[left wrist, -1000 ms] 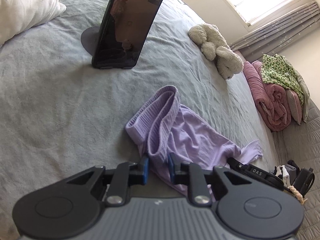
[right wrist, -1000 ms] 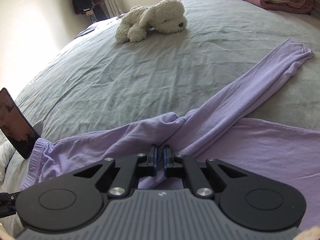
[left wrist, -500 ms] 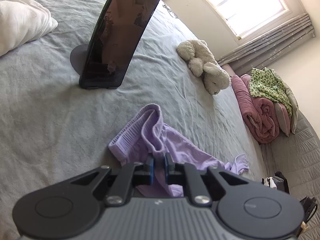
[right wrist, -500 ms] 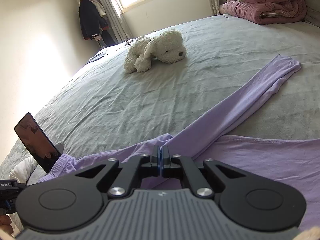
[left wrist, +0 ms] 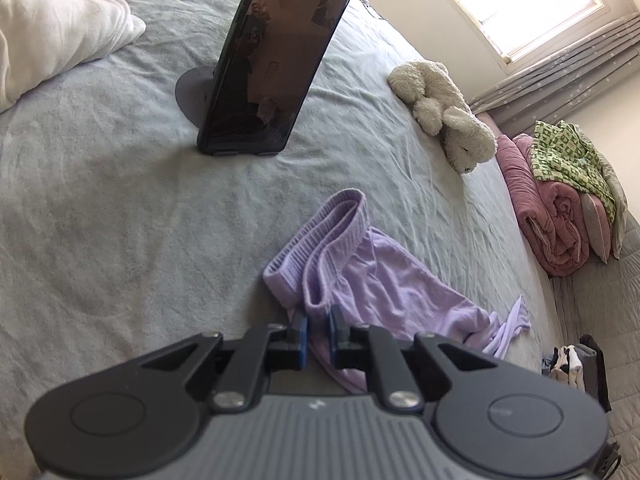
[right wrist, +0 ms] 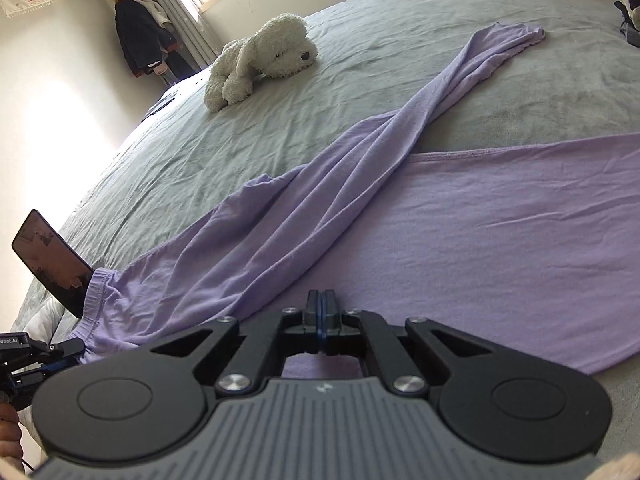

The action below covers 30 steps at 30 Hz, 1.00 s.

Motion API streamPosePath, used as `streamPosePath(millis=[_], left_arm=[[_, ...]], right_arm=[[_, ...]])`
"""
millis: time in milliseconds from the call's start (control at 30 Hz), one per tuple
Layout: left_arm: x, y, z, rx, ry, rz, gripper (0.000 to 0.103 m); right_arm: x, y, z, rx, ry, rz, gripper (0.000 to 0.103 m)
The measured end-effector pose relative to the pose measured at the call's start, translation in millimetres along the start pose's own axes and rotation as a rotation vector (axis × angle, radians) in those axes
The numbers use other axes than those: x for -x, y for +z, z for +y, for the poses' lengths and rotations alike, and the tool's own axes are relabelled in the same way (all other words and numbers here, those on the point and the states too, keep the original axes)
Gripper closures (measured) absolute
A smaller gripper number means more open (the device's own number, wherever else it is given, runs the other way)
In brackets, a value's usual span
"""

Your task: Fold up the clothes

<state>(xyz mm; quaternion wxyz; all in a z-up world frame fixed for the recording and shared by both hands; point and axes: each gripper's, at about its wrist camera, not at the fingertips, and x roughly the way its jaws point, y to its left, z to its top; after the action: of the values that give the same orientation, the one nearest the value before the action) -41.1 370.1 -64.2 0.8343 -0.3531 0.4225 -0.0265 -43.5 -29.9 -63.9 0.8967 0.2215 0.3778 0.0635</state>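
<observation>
Lilac trousers [right wrist: 480, 220] lie on the grey bed sheet [right wrist: 360, 92]. One leg is twisted and runs to the far right, the other lies flat and wide. My left gripper [left wrist: 318, 330] is shut on a fold of the trousers [left wrist: 380, 280] just below the ribbed waistband [left wrist: 320, 232]. In the right wrist view, the left gripper [right wrist: 60, 352] holds that waistband end at the lower left. My right gripper [right wrist: 321, 304] is shut, pads together, over the near edge of the flat leg. I see no fold pinched in it.
A dark phone on a round stand [left wrist: 272, 64] rises just beyond the waistband. A white plush dog [left wrist: 444, 116] lies further back, a white pillow [left wrist: 52, 36] at the far left. Rolled pink bedding [left wrist: 552, 216] and a green patterned cloth [left wrist: 568, 156] sit beside the bed.
The left jaws have closed on the waistband fold. The right gripper, shut throughout, has drawn back from where the two legs cross, and the trousers now lie stretched out longer.
</observation>
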Motion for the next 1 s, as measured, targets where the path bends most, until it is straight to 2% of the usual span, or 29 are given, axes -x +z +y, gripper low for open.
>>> streamPosePath(millis=[67,133,200,233,433,700,733,767,800,867,1000], left_arm=[[0,0,0,0.002,-0.001,0.001,0.093],[0,1,0,0.005,-0.002,0.002,0.093],[0,1,-1,0.004,-0.001,0.002,0.093],[0,1,-1,0.003,0.000,0.002,0.093],[-4,2,-2,-0.002,0.013,0.009,0.093],[-6,5,-5,0.009,0.003,0.001,0.093],[-6,6,-6,0.009,-0.001,-0.006,0.093],[-6,6,-6,0.009,-0.006,-0.012,0.094],[-5,7,-7,0.013,-0.015,-0.018,0.094],[-4,9,-8,0.025,-0.041,-0.031,0.094],[-2,15,-8,0.050,-0.106,-0.055,0.094]], right_arm=[[1,4,-4,-0.025,0.041,0.001,0.090],[2,9,-10,-0.077,0.085,0.000,0.087],[2,16,-18,-0.142,0.125,-0.003,0.061],[0,19,-22,-0.177,0.145,-0.004,0.055],[-23,33,-26,-0.243,0.201,0.004,0.056],[-39,39,-41,-0.400,0.308,-0.046,0.057],[-41,40,-44,-0.419,0.319,-0.050,0.068],[-42,41,-46,-0.434,0.331,-0.051,0.083],[-43,42,-49,-0.449,0.345,-0.052,0.089],[-38,47,-51,-0.450,0.365,-0.080,0.094],[-19,57,-49,-0.397,0.380,-0.159,0.096]])
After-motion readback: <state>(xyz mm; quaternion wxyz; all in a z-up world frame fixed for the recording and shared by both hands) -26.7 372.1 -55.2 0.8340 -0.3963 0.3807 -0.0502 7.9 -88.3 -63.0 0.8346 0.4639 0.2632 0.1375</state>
